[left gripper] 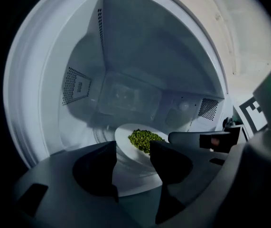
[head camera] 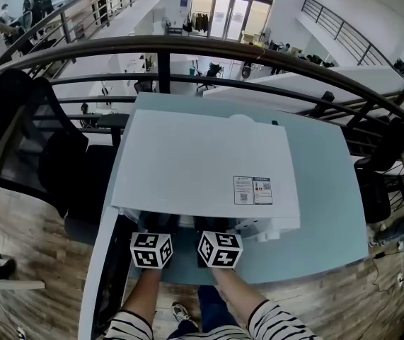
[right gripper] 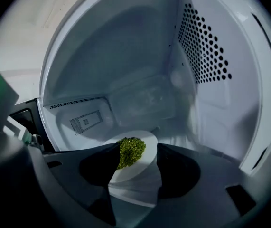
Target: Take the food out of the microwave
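The white microwave (head camera: pixel 202 161) stands on a pale green table (head camera: pixel 329 190), and both grippers reach into its open front. Only their marker cubes show from above, the left cube (head camera: pixel 151 250) and the right cube (head camera: pixel 220 249). Inside the cavity a white plate (left gripper: pixel 126 137) holds a heap of green peas (left gripper: pixel 144 139). My left gripper (left gripper: pixel 134 148) is open, with the plate's near edge showing through the gap. My right gripper (right gripper: pixel 137 151) is open too, and the plate (right gripper: pixel 135 167) with the peas (right gripper: pixel 131 151) lies just beyond its jaws. Nothing is gripped.
The microwave door (head camera: pixel 101 275) hangs open at the left of the cubes. A black mesh chair (head camera: pixel 25 133) stands left of the table and a dark railing (head camera: pixel 187 48) runs behind it. The cavity walls (right gripper: pixel 206 56) close in on both sides.
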The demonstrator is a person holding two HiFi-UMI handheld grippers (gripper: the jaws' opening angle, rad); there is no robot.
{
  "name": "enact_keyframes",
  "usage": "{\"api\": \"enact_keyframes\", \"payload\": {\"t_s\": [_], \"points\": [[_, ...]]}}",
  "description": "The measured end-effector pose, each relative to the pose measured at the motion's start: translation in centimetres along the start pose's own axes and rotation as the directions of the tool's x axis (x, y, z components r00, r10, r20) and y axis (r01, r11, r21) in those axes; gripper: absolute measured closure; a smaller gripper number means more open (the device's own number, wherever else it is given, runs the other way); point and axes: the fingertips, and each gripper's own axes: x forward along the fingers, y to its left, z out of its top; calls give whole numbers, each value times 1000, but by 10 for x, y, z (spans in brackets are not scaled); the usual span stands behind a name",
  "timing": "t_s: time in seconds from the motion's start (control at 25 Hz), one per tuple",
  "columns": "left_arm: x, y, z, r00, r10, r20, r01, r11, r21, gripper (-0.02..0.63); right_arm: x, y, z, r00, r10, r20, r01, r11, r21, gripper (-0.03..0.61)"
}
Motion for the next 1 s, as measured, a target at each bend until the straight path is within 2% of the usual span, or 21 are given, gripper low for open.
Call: {"api": "enact_keyframes", "payload": {"t_s": [0.2,0.4,0.64,1.0], "points": [[5,1,0,1000,7,-18,-7,1000,-9,407,5,-4,-3,999,-23,-31,23,1000,-9,342],[7,-4,-1,999,-16,-32,16,1000,-17,405,6,-1,-8,997,2,-78,-2,1000,-1,342],[3,-6,-1,999,-25,-24,24,998,-52,393,1,2,-8,996,61,-68,-57,997,58,342],[-19,-22,-12,998,-51,-30,49,997,-62,390,-28,3,-18,997,49,-60,-43,995,92,342]]}}
